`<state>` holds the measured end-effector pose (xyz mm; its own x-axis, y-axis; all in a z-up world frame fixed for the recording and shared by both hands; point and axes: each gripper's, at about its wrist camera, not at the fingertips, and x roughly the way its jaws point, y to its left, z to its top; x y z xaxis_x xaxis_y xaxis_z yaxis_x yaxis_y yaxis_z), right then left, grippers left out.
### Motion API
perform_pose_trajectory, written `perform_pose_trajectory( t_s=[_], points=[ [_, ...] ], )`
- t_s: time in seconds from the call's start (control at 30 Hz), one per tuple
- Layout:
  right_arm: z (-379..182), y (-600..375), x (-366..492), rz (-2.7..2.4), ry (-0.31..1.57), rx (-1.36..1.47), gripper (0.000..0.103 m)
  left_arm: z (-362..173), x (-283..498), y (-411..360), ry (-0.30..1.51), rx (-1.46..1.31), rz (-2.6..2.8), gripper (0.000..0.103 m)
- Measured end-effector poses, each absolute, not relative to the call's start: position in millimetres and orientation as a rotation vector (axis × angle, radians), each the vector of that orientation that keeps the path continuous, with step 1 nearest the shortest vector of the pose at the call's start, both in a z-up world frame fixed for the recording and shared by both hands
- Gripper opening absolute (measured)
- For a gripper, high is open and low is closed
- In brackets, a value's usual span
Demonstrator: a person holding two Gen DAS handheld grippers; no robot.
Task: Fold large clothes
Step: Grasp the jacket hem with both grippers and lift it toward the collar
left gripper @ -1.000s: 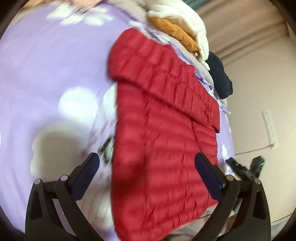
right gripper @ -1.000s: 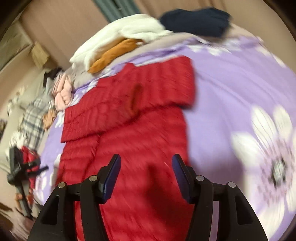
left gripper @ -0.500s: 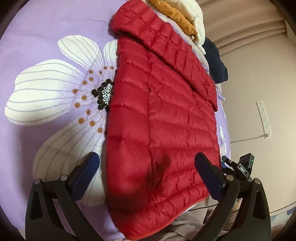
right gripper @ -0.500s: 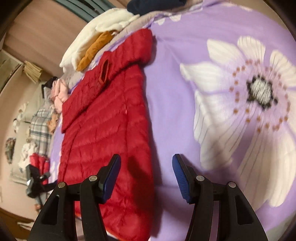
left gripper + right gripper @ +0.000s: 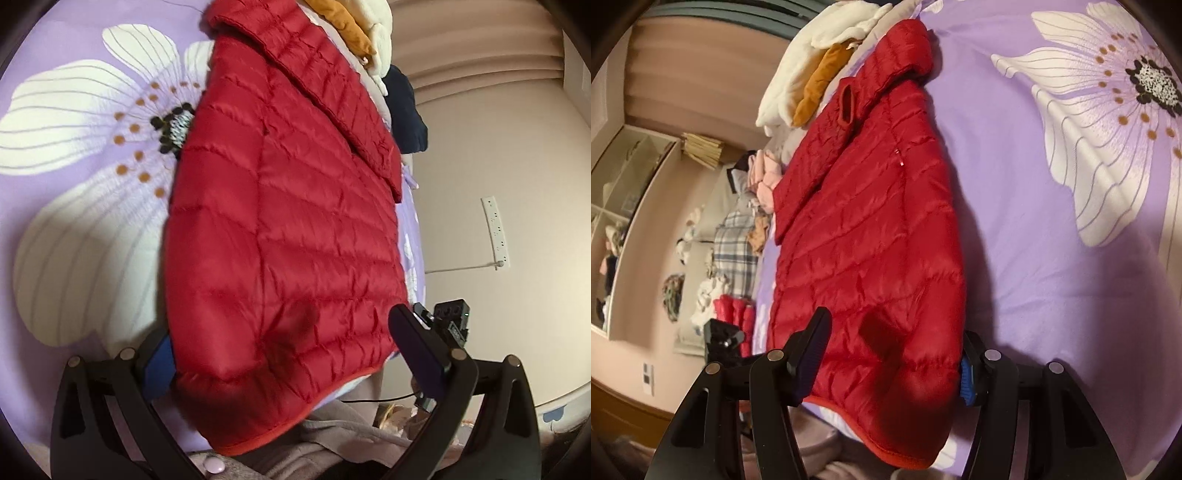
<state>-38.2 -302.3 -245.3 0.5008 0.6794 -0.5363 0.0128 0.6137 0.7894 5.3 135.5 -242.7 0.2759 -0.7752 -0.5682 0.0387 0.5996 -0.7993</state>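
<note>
Red quilted puffer jacket (image 5: 288, 221) spread flat on a lilac bedsheet printed with large white flowers (image 5: 74, 55), collar end far away, hem nearest both cameras and hanging slightly past the bed's near edge. Long folded flap running down one side; what lies beneath it hidden.

Left gripper (image 5: 280, 332) low over the hem, jaws released and spread wide, straddling almost the whole width of the jacket. Its blue pad (image 5: 159, 369) partly tucked behind the jacket's side edge; contact with the fabric impossible to judge. Other finger at the opposite hem corner, just beside the cloth.

Right gripper (image 5: 894, 332) at the hem corner, jaws unclenched about halfway with the padded corner between them. One finger in front of the red fabric, the other mostly covered by the jacket's edge, only a strip of blue pad (image 5: 966, 384) showing. No squeeze visible in the quilting.

Beyond the collar, a heap of cream and mustard clothes (image 5: 354, 26), cut off by the picture's rim, and a navy garment (image 5: 406, 110) half hidden behind it. Grey-beige cloth (image 5: 332, 443) under the hem, mostly out of view. Shelves at the far left of the right wrist view too blurred to read.
</note>
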Motion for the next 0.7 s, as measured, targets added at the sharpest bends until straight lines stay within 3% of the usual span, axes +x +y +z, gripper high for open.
perform_pose_trajectory(
  t_s=[0.23,0.37,0.47,0.7],
  points=[
    [-243,-296,-35,0.425,0.964,0.776,0.058,-241,19,122,1.196,-0.763,-0.577,0.098],
    [-239,-290,-35,0.409,0.964,0.712,0.051,-243,20,124,1.208,-0.745,-0.535,0.074],
    [-240,-293,-37,0.394,0.963,0.706,0.049,-249,17,136,1.206,-0.797,-0.524,0.063],
    [-244,-296,-43,0.379,0.959,0.717,0.042,-257,17,145,1.223,-0.851,-0.551,0.060]
  ],
)
